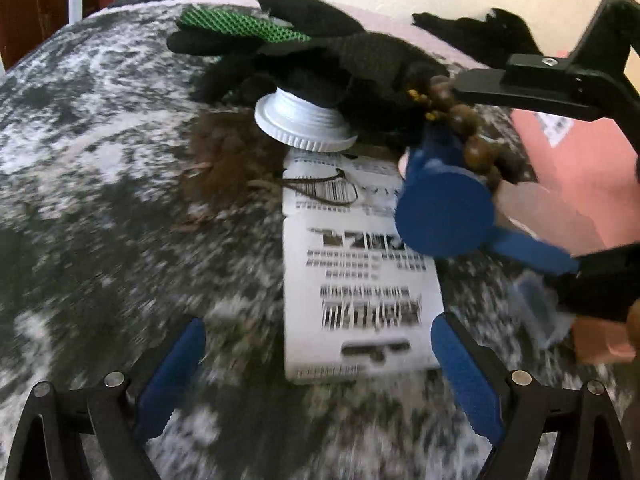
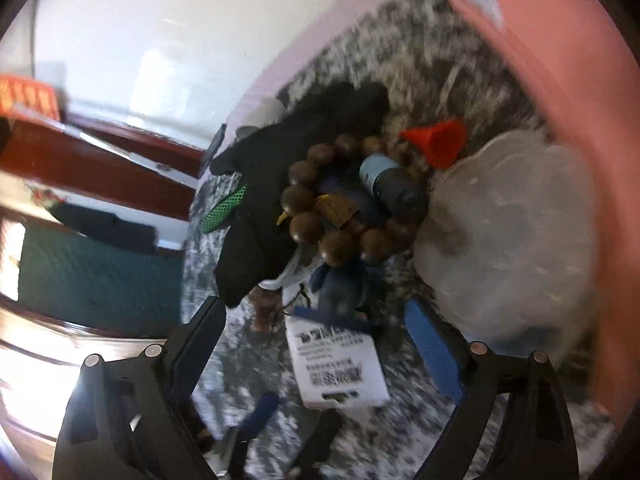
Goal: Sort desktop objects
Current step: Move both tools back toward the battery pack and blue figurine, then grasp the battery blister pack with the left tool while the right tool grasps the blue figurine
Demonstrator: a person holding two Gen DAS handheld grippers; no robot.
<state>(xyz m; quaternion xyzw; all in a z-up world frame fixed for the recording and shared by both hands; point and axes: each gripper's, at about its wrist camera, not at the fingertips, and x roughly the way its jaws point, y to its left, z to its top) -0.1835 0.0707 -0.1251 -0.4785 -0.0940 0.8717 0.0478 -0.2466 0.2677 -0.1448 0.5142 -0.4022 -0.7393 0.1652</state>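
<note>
Surface: a counter (image 1: 100, 128) under a mottled grey-and-white cover, with a heap of small things near its far side.

Left tool (image 1: 318, 354): jaws wide, holding nothing, low over the cover with the white box (image 1: 356, 276) lying between and just ahead of its blue pads.

Right tool (image 2: 316, 338): jaws spread in its own view, nothing between the pads. From the left view its black frame and a blue disc reach in over the heap, close to the beads.

Beads (image 2: 320, 204): a ring of brown wooden beads on top of the heap, resting against the black glove (image 2: 256, 216) and around a small blue-grey cylinder (image 2: 390, 186). Judged hard, light and apt to roll; the ring is loose, so one pad through the loop or a pinch across two or three beads should hold.

Glove: soft knit with a green mesh patch; judged limp, best pinched at a fold.

White box: flat, stiff and light by appearance; take it across its narrow width.

White cap (image 1: 304, 120): ribbed plastic, partly under the glove.

Red cone (image 2: 438, 140): small, beside a clear crumpled bag (image 2: 508, 236).

Pink bin (image 2: 560, 92): right of the heap, a likely sorting place.

Writing: the box carries barcodes and printed lines, blurred and unreadable; a white label on the bin likewise. No brand legible.
</note>
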